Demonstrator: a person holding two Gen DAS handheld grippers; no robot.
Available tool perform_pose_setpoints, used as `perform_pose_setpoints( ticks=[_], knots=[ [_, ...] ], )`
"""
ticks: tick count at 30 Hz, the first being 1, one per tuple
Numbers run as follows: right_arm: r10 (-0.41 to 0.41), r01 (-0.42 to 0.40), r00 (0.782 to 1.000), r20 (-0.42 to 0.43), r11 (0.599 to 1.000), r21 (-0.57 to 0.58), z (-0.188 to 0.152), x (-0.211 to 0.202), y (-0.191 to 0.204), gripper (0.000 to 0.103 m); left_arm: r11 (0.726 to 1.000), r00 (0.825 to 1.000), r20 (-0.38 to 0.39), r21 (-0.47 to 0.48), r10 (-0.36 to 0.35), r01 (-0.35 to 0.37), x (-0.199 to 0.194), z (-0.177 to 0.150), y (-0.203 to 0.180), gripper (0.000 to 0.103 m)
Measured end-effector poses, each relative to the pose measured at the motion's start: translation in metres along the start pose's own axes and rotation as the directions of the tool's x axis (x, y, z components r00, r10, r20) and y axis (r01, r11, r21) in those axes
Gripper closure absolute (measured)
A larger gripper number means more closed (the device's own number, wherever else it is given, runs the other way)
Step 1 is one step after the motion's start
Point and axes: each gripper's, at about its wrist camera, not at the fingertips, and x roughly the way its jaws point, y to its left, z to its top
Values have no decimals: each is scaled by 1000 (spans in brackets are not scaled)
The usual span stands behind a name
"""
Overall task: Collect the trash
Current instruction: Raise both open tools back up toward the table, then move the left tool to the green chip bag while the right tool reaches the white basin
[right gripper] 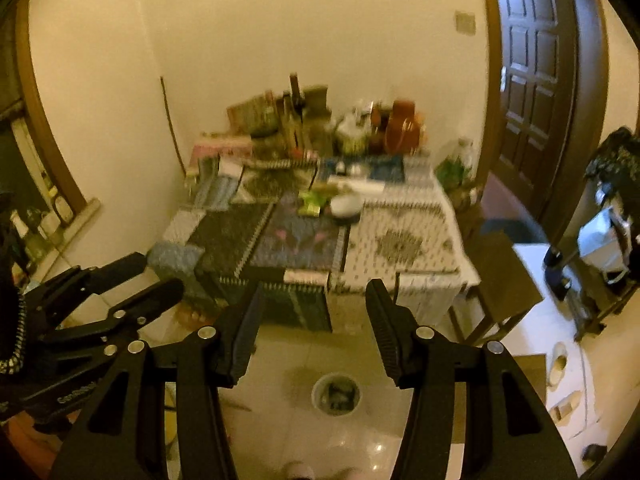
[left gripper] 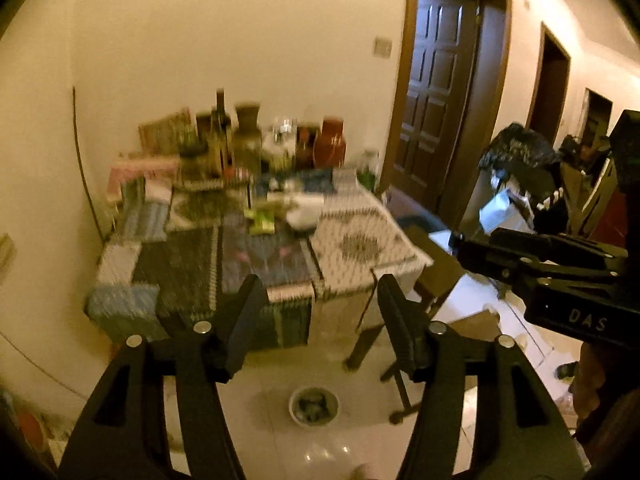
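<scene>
A small round waste bin (left gripper: pixel 314 406) (right gripper: pixel 336 394) with dark scraps inside stands on the pale tiled floor in front of a table (left gripper: pixel 352 248) (right gripper: pixel 400 240) covered by a patchwork cloth. On the cloth lie a green wrapper (left gripper: pixel 262 222) (right gripper: pixel 310 204) and, beside it, a white rounded thing (left gripper: pixel 304 216) (right gripper: pixel 346 206), both blurred. My left gripper (left gripper: pixel 320 292) (right gripper: pixel 156 274) is open with nothing between its fingers, high above the floor and short of the table. Beside it my right gripper (right gripper: pixel 314 290) (left gripper: pixel 472 248) is also open and holds nothing.
Bottles and jars (left gripper: pixel 240 136) (right gripper: pixel 320 124) crowd the table's far edge by the wall. A brown stool (right gripper: pixel 504 280) stands at the table's right corner. A dark door (left gripper: pixel 440 80) is at the back right, with a black bag on a stand (left gripper: pixel 516 148) nearer. Slippers (right gripper: pixel 558 364) lie on the floor.
</scene>
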Motion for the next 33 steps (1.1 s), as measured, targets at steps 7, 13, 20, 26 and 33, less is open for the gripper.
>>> perform_pose_setpoints(
  ticks=[7,13,20,26,33],
  knots=[
    [-54,55,988,144,998,-2,16,-38,16,29,1000,994,112,9,-7,6,-46,18,13,32],
    [-86,90,979,185,996,-11,22,-39,21,23,1000,986,168,-31,13,-8,-59,23,26,10],
    [-88,89,984,155,996,-2,31,-16,10,23,999,990,136,-34,33,-28,-29,34,31,10],
    [-55,57,988,148,998,-8,55,19,-14,23,998,991,120,-42,61,-56,14,54,31,10],
    [-17,19,989,147,1000,-12,101,58,-52,23,994,988,119,-64,98,-91,78,108,24,10]
  ],
)
